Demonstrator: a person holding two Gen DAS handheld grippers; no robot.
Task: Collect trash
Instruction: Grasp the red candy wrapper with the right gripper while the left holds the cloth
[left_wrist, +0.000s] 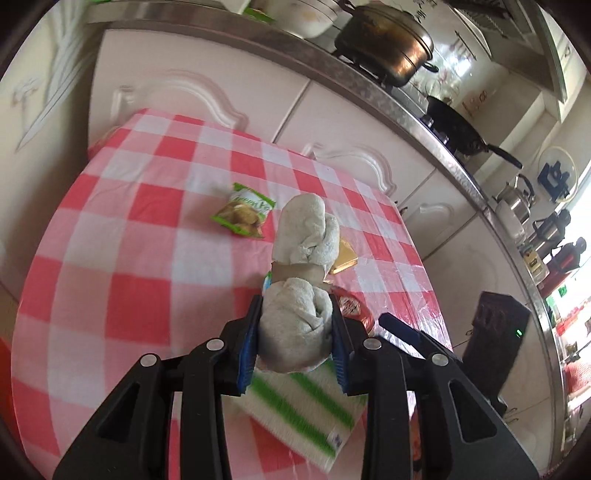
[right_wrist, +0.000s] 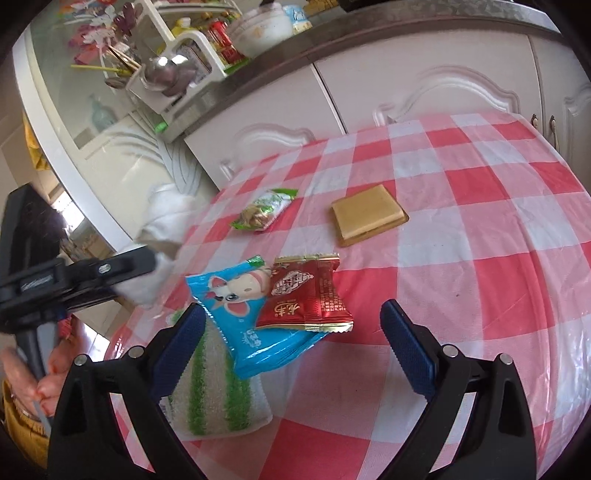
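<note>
My left gripper (left_wrist: 295, 314) is shut on a rolled off-white towel (left_wrist: 303, 258) and holds it above the red-checked table (left_wrist: 129, 258). In the right wrist view the left gripper (right_wrist: 147, 266) and the towel (right_wrist: 162, 221) are at the left, beside the table edge. My right gripper (right_wrist: 291, 321) is open above a blue wrapper (right_wrist: 236, 321) and a red wrapper (right_wrist: 306, 295) that overlaps it. A green snack packet (left_wrist: 243, 214) (right_wrist: 264, 210) and a gold packet (right_wrist: 367, 214) (left_wrist: 343, 258) lie farther off.
A green-striped cloth (left_wrist: 303, 410) (right_wrist: 218, 391) lies at the near table edge. White cabinets (left_wrist: 351, 122) stand behind the table, under a counter (left_wrist: 424, 122) with pots, a wok and kettles. A dish rack (right_wrist: 173, 70) sits on the counter in the right wrist view.
</note>
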